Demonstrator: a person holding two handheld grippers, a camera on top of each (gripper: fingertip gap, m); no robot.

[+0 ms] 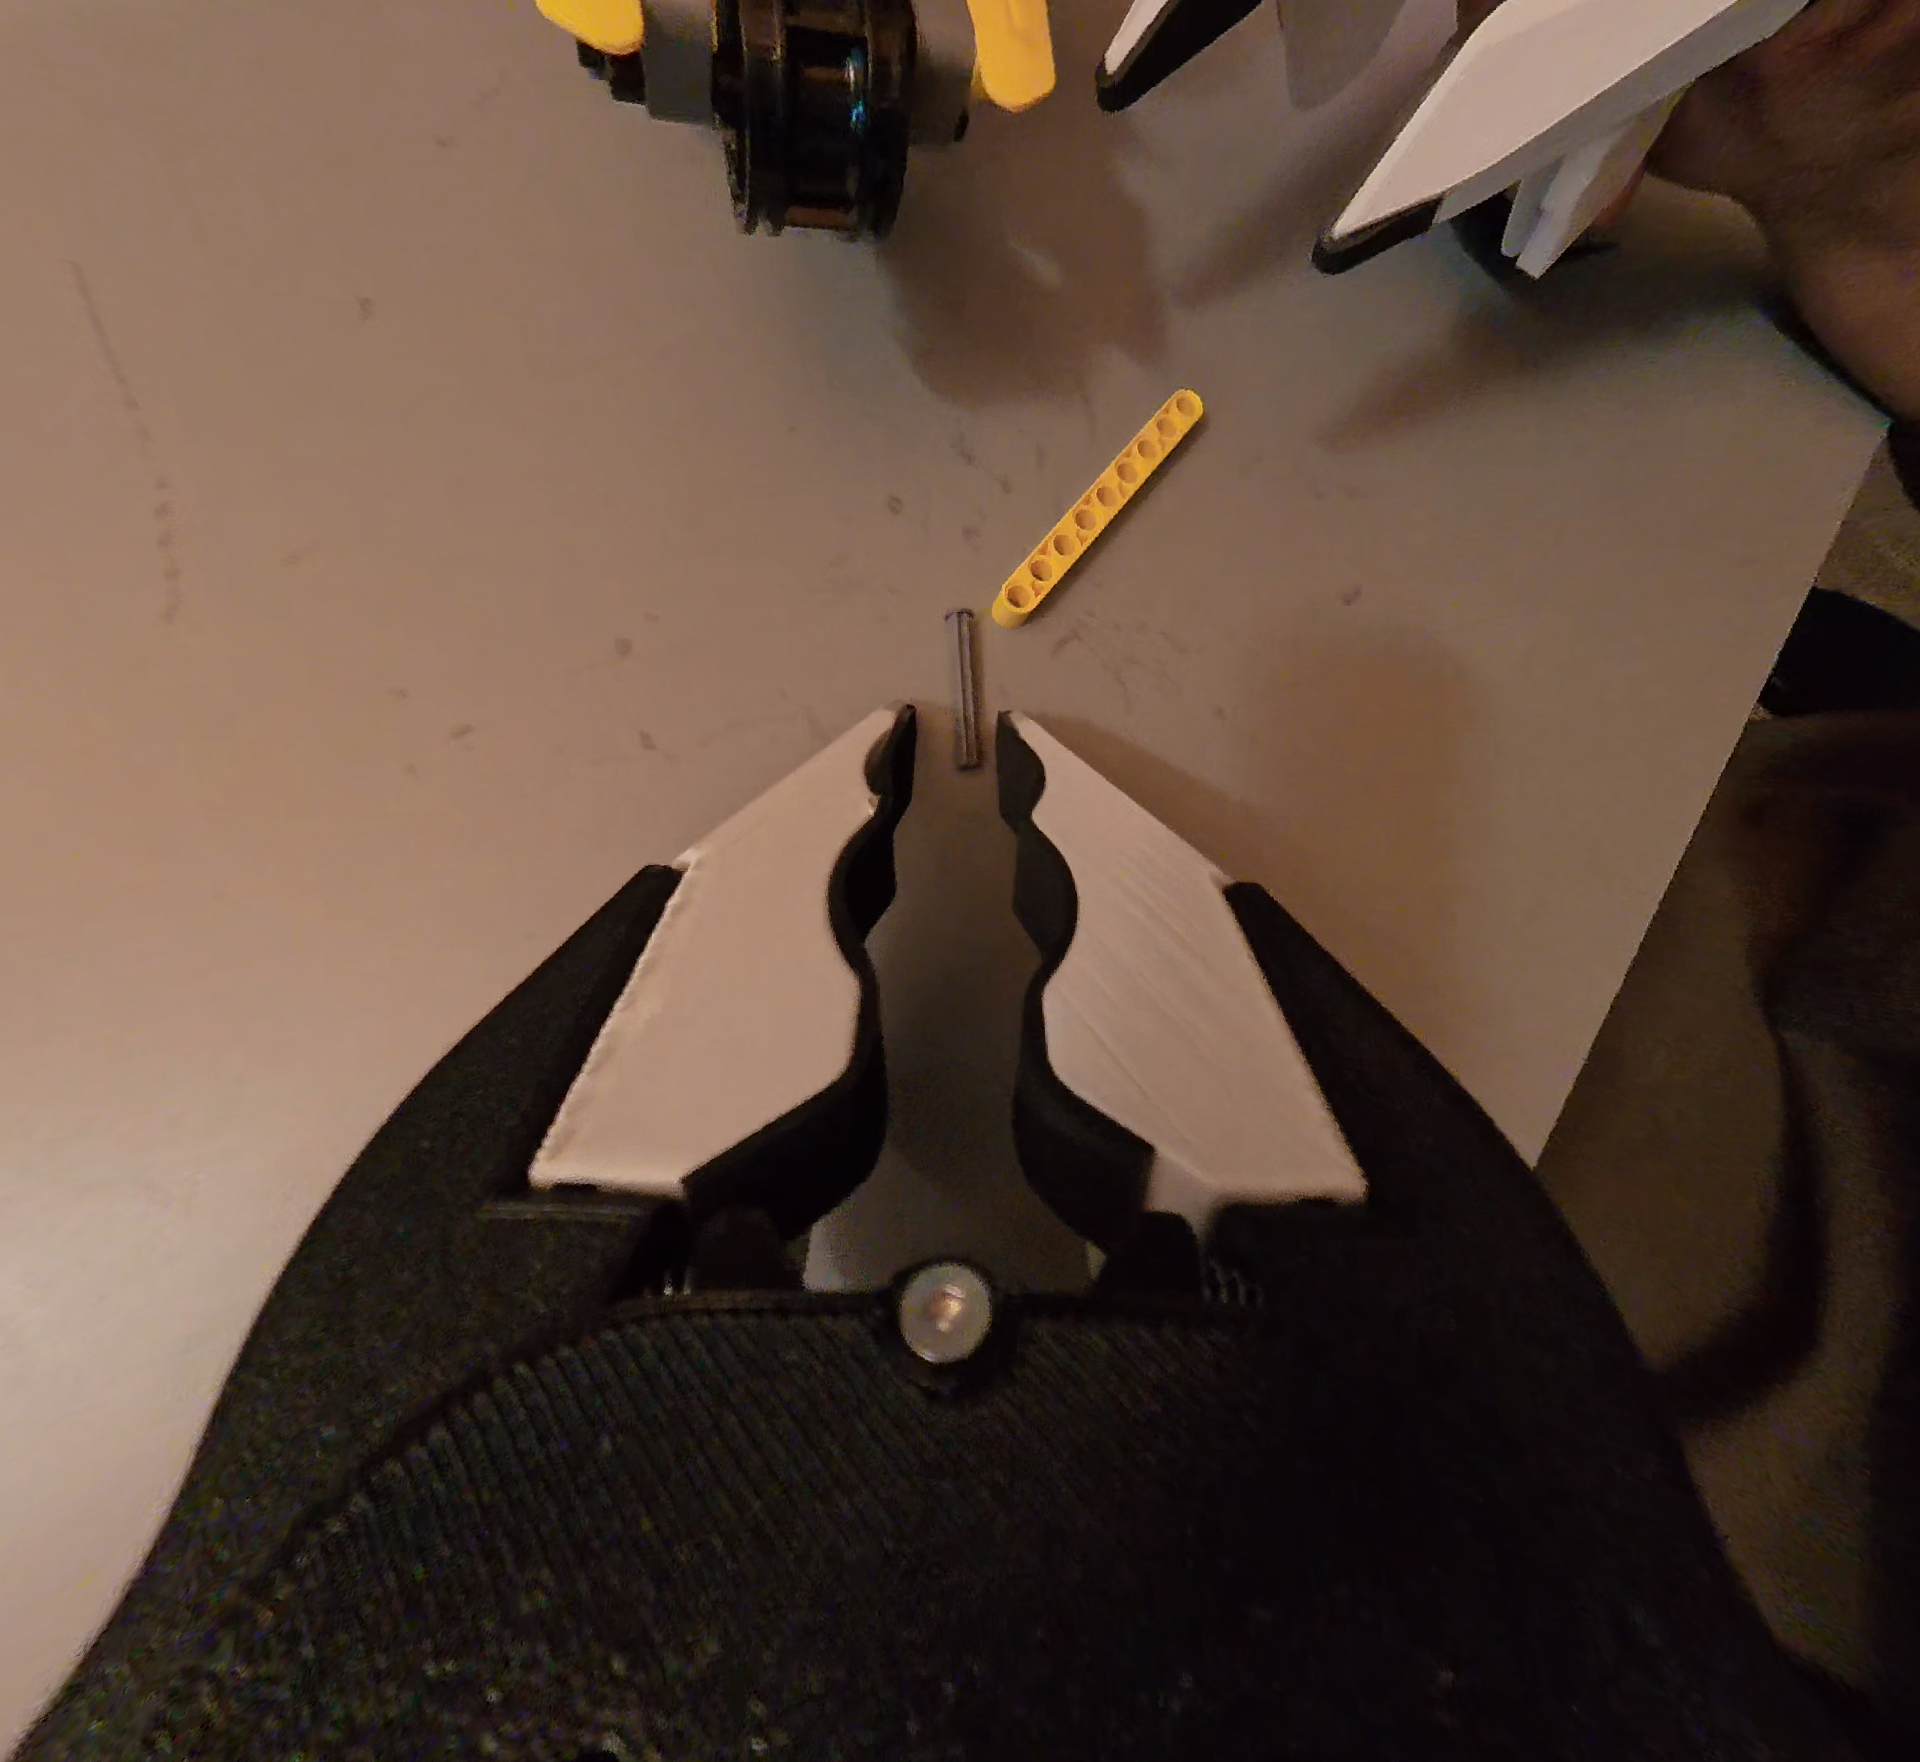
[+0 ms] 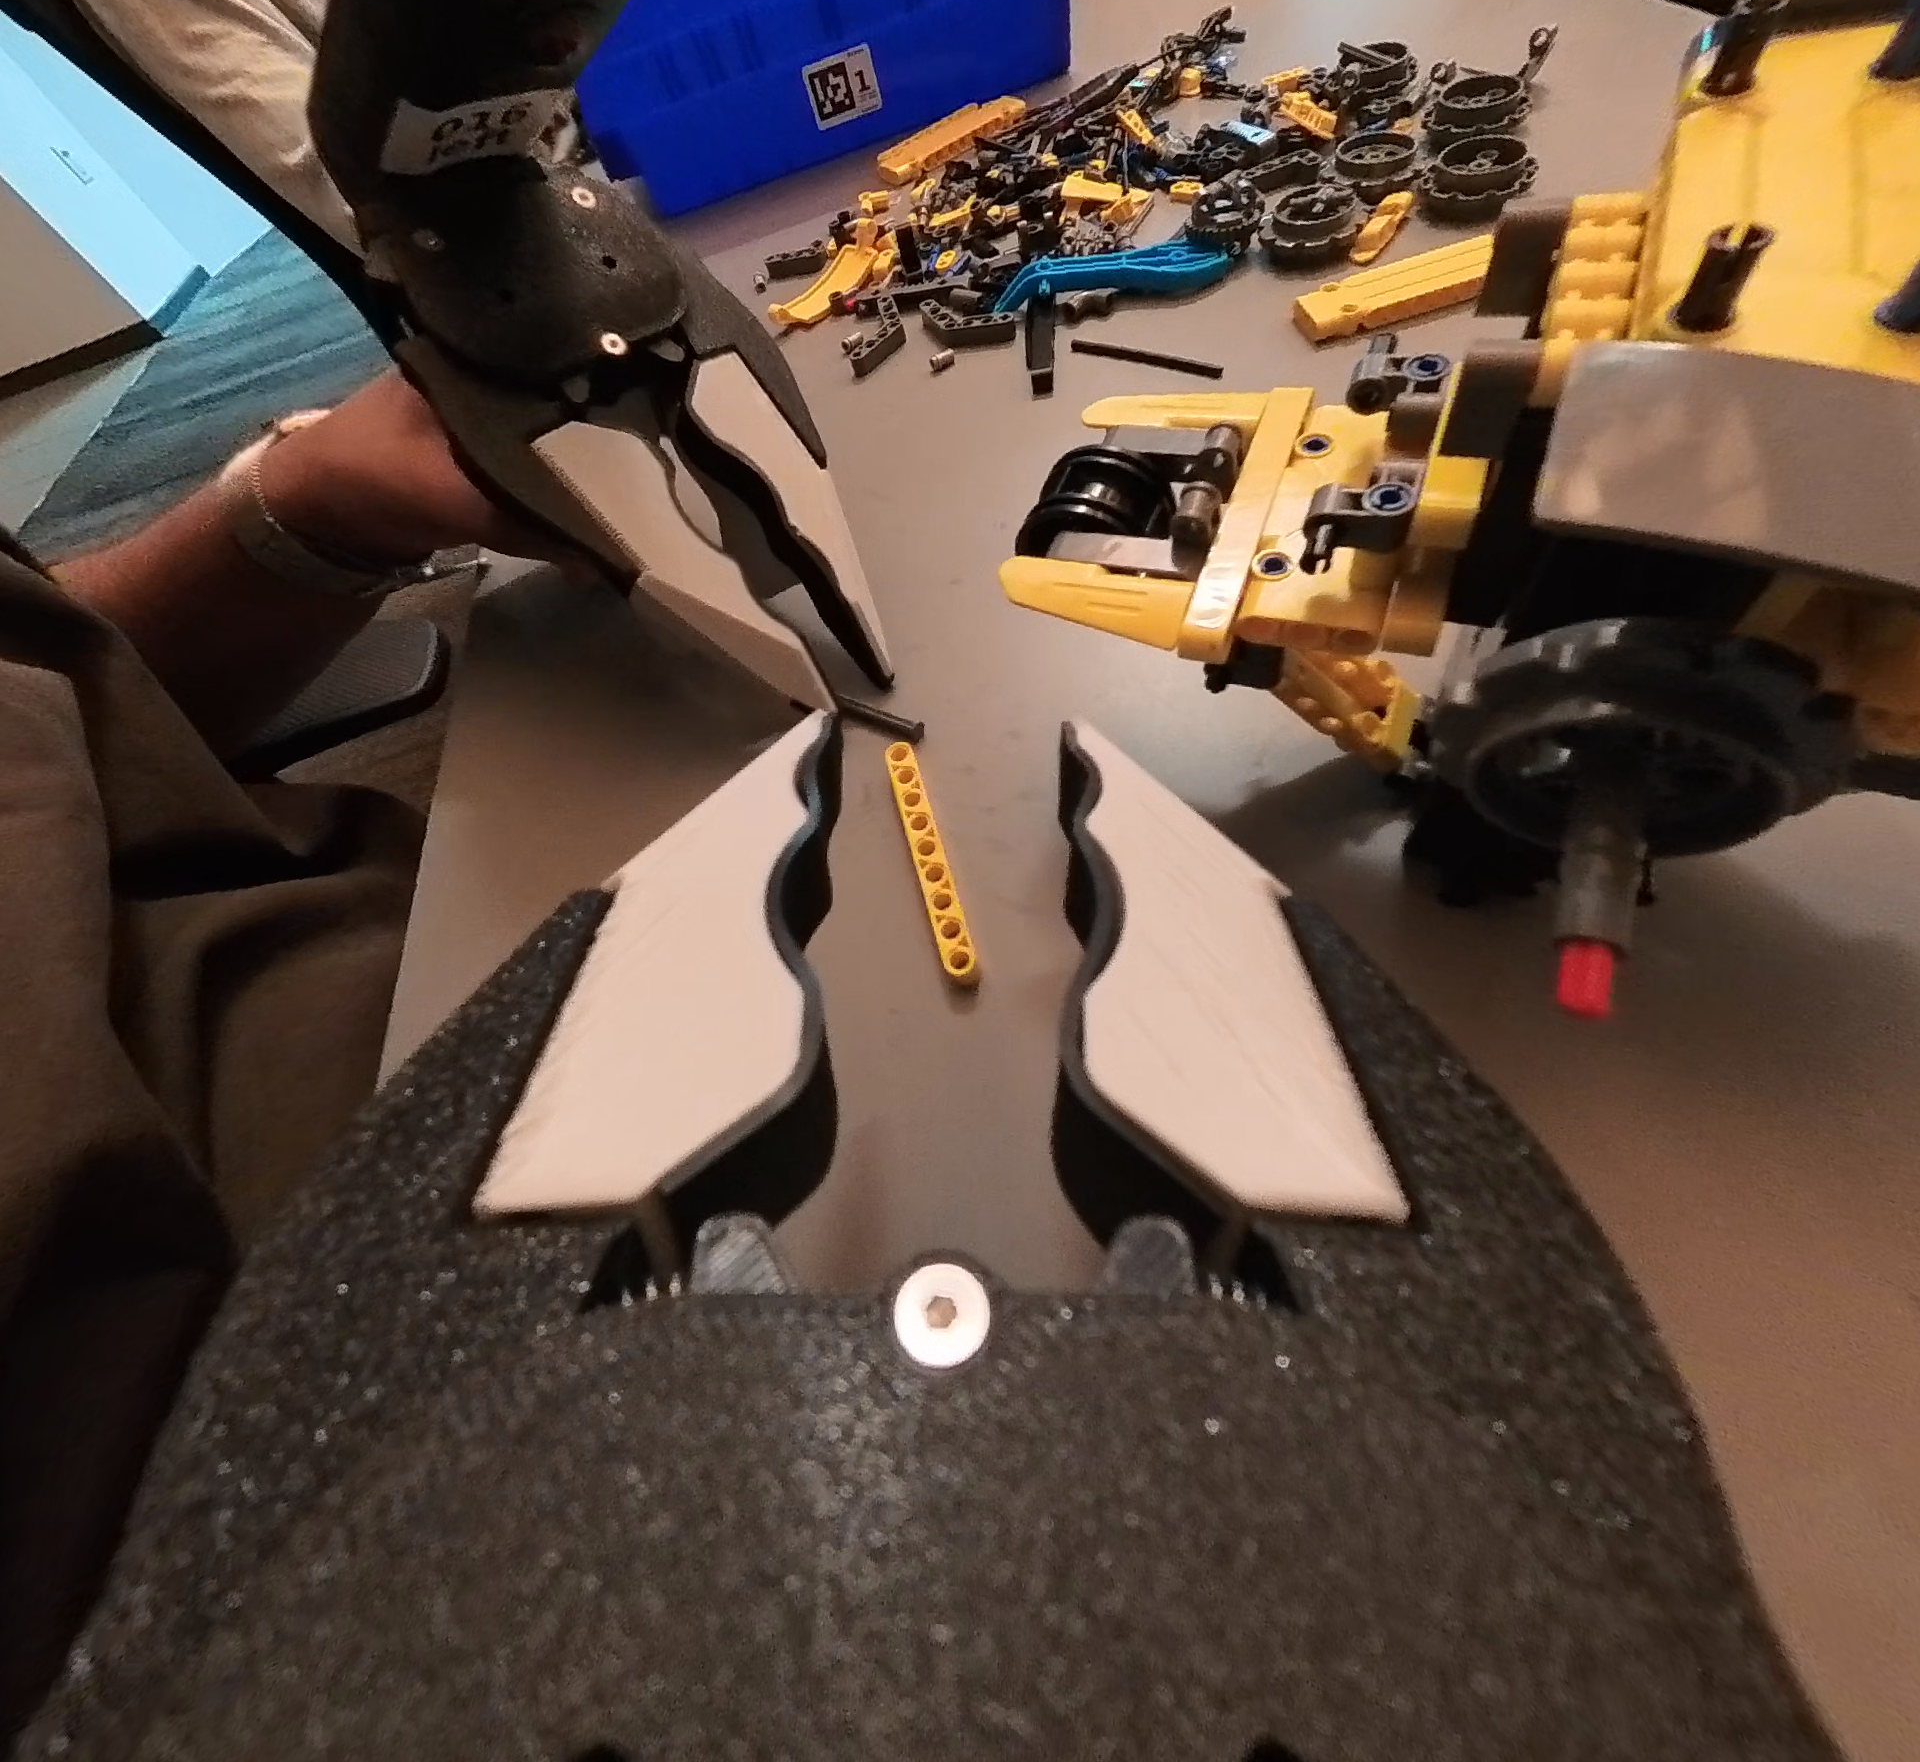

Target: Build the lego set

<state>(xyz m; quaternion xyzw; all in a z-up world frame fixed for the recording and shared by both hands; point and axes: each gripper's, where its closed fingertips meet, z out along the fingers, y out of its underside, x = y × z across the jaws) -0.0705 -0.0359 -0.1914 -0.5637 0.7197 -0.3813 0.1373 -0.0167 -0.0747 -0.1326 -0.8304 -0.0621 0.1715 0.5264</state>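
In the left wrist view the left gripper [image 1: 956,725] hangs low over the grey table [image 1: 364,517], jaws a little apart with the near end of a thin dark axle pin [image 1: 964,689] lying between the tips — not clamped — and a yellow holed beam [image 1: 1096,507] just beyond. In the right wrist view the right gripper [image 2: 948,738] stands wide apart over that beam, which lies flat between its fingers — a yellow toy vehicle [image 2: 1507,507] sits to the right, loose parts [image 2: 1143,185] and a blue bin [image 2: 831,8] farther back.

Grey table [image 1: 416,465], yellow beam [image 1: 1096,509], axle [image 1: 964,689]

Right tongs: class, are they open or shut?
Open. The right tongs show a wide gap, with the yellow beam lying flat between them, untouched.
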